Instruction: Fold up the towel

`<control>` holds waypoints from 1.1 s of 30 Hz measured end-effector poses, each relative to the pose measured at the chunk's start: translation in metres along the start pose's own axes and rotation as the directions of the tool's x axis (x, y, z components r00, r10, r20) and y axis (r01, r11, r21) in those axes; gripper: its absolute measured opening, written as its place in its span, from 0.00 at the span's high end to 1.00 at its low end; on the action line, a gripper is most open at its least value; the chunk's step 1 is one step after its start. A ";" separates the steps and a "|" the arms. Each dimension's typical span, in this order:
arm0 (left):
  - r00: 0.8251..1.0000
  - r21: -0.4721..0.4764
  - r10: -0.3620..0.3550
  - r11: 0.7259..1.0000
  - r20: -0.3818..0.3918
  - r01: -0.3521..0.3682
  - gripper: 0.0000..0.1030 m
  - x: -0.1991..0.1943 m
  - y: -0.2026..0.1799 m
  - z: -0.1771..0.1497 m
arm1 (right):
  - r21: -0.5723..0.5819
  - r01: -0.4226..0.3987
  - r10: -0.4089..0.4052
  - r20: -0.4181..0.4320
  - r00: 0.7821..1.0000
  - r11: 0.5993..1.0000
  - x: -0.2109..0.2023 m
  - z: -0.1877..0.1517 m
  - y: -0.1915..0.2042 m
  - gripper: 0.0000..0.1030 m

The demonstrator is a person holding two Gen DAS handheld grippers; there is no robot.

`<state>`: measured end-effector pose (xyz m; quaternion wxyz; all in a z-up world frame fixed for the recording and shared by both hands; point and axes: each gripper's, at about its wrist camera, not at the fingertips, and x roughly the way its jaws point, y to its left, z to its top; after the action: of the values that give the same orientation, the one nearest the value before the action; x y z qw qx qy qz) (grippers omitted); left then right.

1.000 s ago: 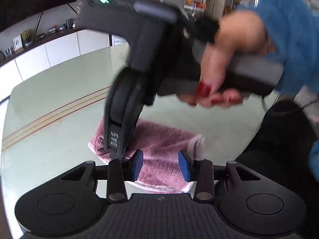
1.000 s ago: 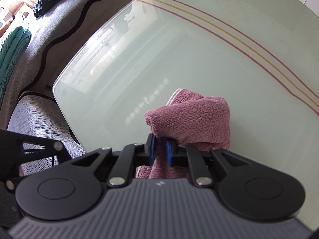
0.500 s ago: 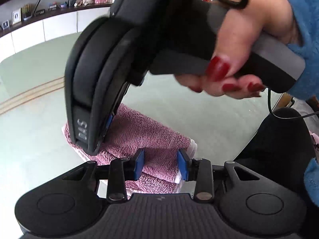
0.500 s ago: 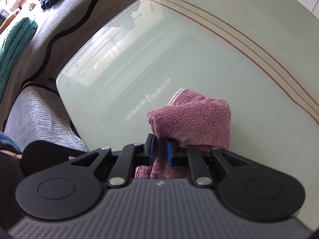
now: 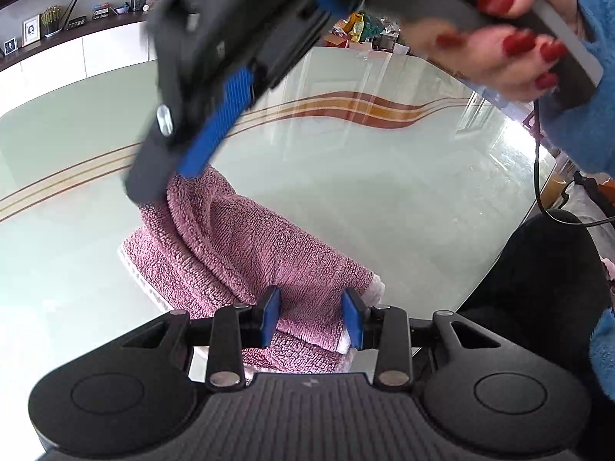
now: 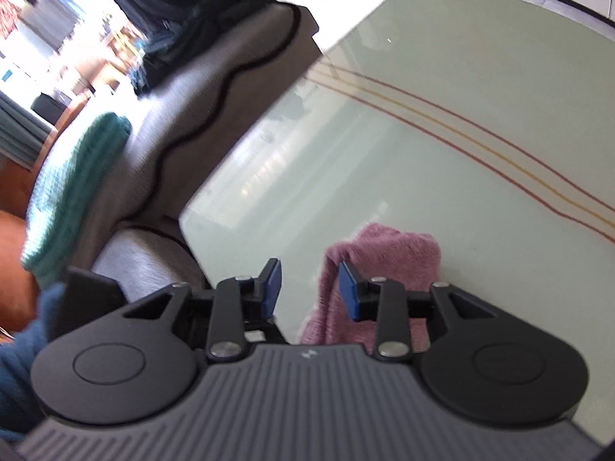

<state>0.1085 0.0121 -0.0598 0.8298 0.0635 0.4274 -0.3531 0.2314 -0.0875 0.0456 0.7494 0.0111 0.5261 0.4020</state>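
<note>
The right gripper (image 6: 309, 288) has just let go: its jaws, opening, stand empty beside the pink towel (image 5: 246, 253); the left gripper (image 5: 309, 317) straddles the fold, part-open.

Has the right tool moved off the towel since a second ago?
Yes. The right tool has just opened and lifted up and left: the pink towel, earlier clamped between its pads, now sits right of them on the glass table.

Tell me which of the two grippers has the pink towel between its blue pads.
The left gripper: the pink terry towel on the glass table lies between its pads. The right gripper frames bare glass, towel beside it.
</note>
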 end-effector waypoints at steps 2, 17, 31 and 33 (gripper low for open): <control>1.000 -0.001 0.000 1.000 0.000 0.000 0.61 0.002 0.000 0.000 | -0.022 0.069 -0.068 0.016 0.998 0.997 -0.001 0.003 -0.001 0.70; 1.000 -0.008 -0.002 1.000 0.009 0.002 0.61 -0.009 0.008 0.006 | -0.094 0.201 -0.209 -0.080 0.975 0.975 0.051 0.004 0.014 0.83; 0.999 -0.048 -0.012 0.999 0.030 0.013 0.60 -0.011 0.022 0.005 | -0.117 0.320 -0.333 -0.111 0.936 0.940 0.097 0.007 0.015 0.84; 0.999 -0.055 -0.013 0.998 0.035 0.014 0.60 -0.010 0.023 0.004 | -0.119 0.319 -0.331 -0.102 0.938 0.940 0.095 0.003 0.013 0.84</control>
<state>0.1223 0.0327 -0.0543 0.8361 0.0314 0.4231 -0.3477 0.2380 -0.0188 -0.0210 0.7720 -0.1380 0.5440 0.2985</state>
